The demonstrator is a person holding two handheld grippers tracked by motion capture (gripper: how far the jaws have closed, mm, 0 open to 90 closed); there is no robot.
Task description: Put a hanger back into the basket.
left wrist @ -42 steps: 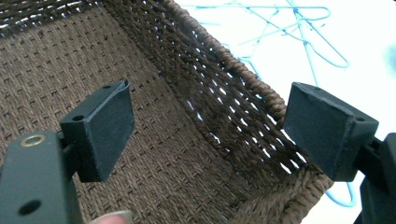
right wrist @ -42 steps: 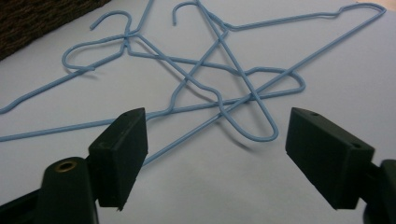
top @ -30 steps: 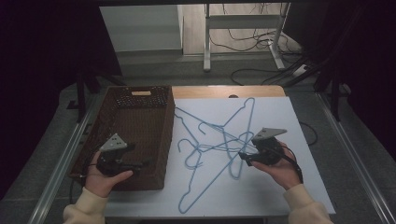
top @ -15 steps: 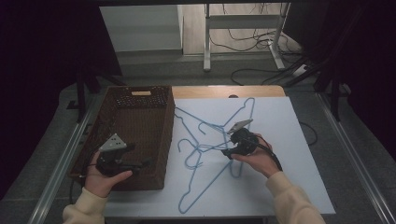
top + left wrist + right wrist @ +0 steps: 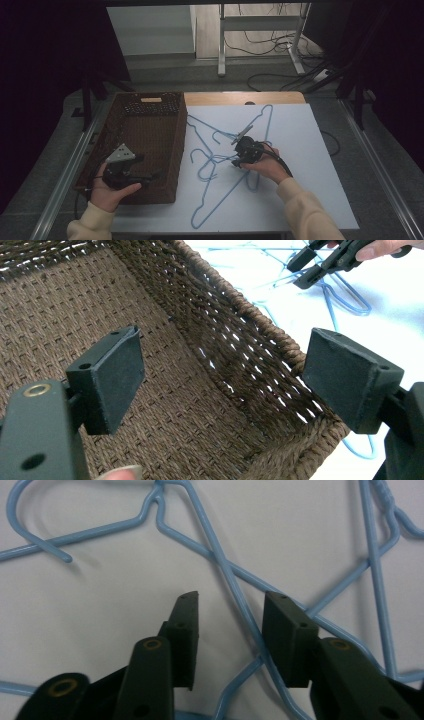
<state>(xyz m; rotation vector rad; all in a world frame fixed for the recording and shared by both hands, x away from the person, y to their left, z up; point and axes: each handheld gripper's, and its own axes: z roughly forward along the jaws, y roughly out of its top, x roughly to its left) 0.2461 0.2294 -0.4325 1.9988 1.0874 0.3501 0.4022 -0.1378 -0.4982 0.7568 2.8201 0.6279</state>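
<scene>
Light-blue wire coat hangers [image 5: 227, 157] are lying tangled on the white tabletop [image 5: 310, 165], just beside the brown woven wicker basket [image 5: 145, 135]. Since a moment ago the right gripper [image 5: 239, 156] has come down over the tangle, and its jaws have just been closing; a crossing wire [image 5: 235, 587] is sitting between them, not yet pinched. A lift into the basket is probably next. The left gripper [image 5: 150, 177] is waiting over the basket, jaws wide apart.

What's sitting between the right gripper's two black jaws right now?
In the right gripper view, a wire of the tangled light-blue wire hangers runs between the right gripper's jaws, on the white tabletop; the pads aren't pressing it yet.
</scene>
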